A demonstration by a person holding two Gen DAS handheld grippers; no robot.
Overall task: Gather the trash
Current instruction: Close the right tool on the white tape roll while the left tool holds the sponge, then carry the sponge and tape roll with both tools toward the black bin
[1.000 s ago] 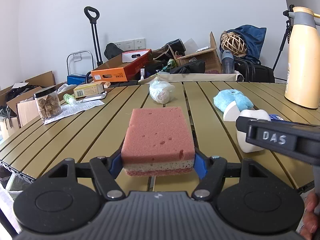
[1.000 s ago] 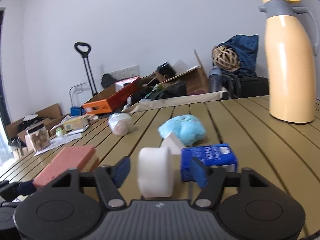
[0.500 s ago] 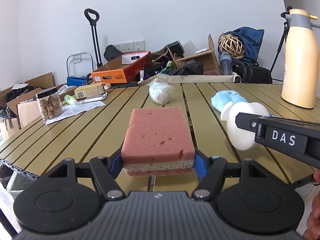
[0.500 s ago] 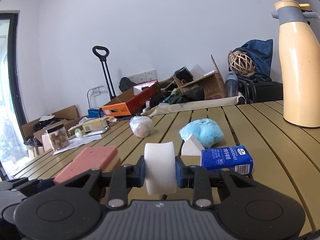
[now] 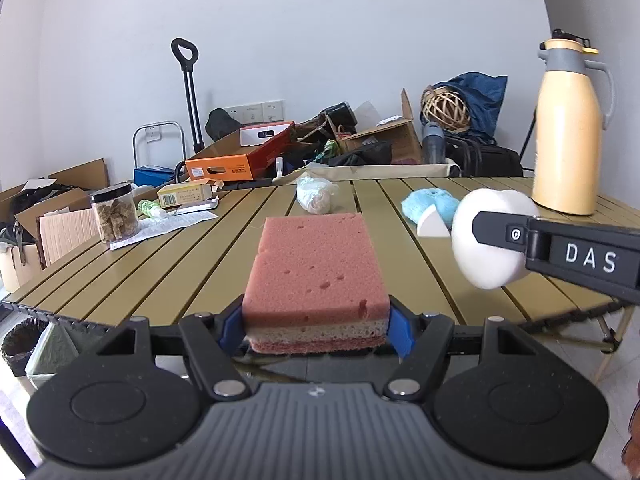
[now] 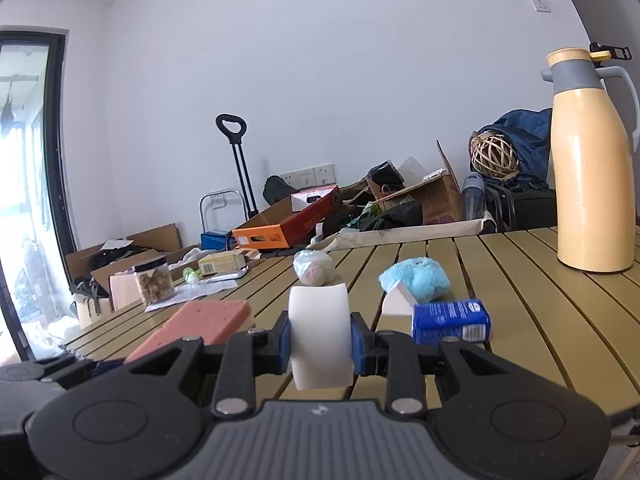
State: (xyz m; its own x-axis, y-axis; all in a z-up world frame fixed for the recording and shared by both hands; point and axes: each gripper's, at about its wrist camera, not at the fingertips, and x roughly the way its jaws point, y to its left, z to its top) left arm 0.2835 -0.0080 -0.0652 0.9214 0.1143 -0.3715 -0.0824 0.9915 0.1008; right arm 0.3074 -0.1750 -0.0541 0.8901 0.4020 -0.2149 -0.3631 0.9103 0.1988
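My left gripper [image 5: 316, 328] is shut on a pink layered sponge [image 5: 314, 268], held just over the near edge of the slatted table [image 5: 168, 264]. The same sponge [image 6: 200, 322] shows low on the left in the right wrist view. My right gripper [image 6: 320, 338] is shut on a white foam disc [image 6: 320, 332], lifted off the table. In the left wrist view that white disc [image 5: 486, 240] hangs at the right with the right gripper's finger [image 5: 504, 232] across it.
On the table lie a knotted plastic bag [image 5: 316, 196], a blue plush [image 6: 416, 280], a white wedge [image 6: 396, 302], a blue tissue pack [image 6: 452, 322], a tall yellow thermos [image 6: 590, 176], a jar [image 5: 114, 214] and papers. A mesh bin [image 5: 22, 340] stands on the floor left.
The right gripper's jaws closed on the white disc and lifted it off the table. Both grippers drew back toward the table's near edge, the left still holding the sponge.
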